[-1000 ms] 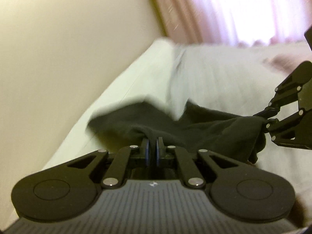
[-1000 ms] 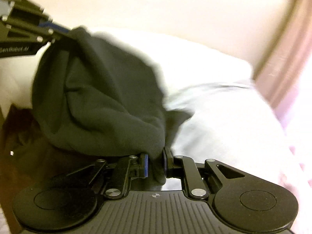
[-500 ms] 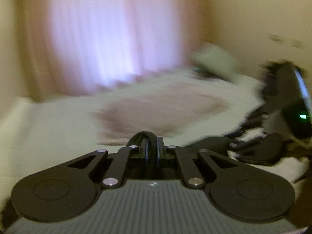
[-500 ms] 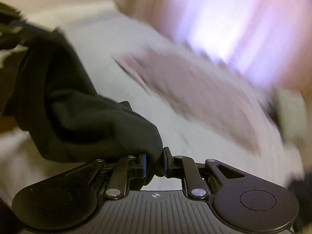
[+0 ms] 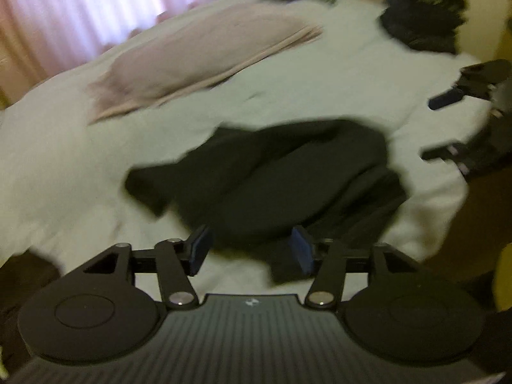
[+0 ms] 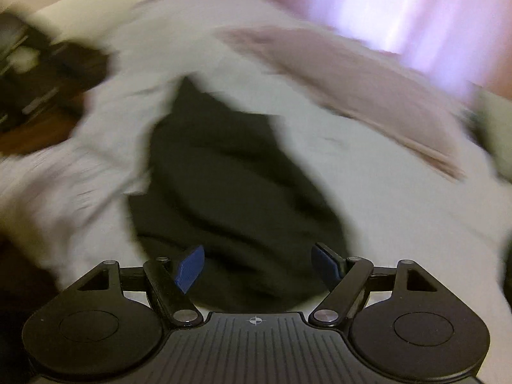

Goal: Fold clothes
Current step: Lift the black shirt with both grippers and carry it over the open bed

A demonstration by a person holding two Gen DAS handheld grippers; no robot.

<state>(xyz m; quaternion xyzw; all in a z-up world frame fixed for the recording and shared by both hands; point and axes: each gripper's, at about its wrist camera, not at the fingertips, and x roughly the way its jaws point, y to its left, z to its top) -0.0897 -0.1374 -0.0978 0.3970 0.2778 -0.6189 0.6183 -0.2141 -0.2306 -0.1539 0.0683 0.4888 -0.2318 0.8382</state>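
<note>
The crumpled black fabric garment [image 5: 281, 176] lies in a heap on the white-sheeted bed [image 5: 320, 89], just ahead of both tongs. It looks soft, light and limp, likely to sag wherever lifted, so an edge or corner seems the best hold. The left tongs [image 5: 248, 249] and right tongs [image 6: 257, 265] both gape wide, empty. One black garment here, one pink folded cloth [image 5: 198, 60] beyond, one dark pile [image 5: 422, 22] farther off.

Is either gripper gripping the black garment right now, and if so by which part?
Neither. The left gripper and right gripper both stand open, and the black garment lies crumpled on the white bed.
</note>
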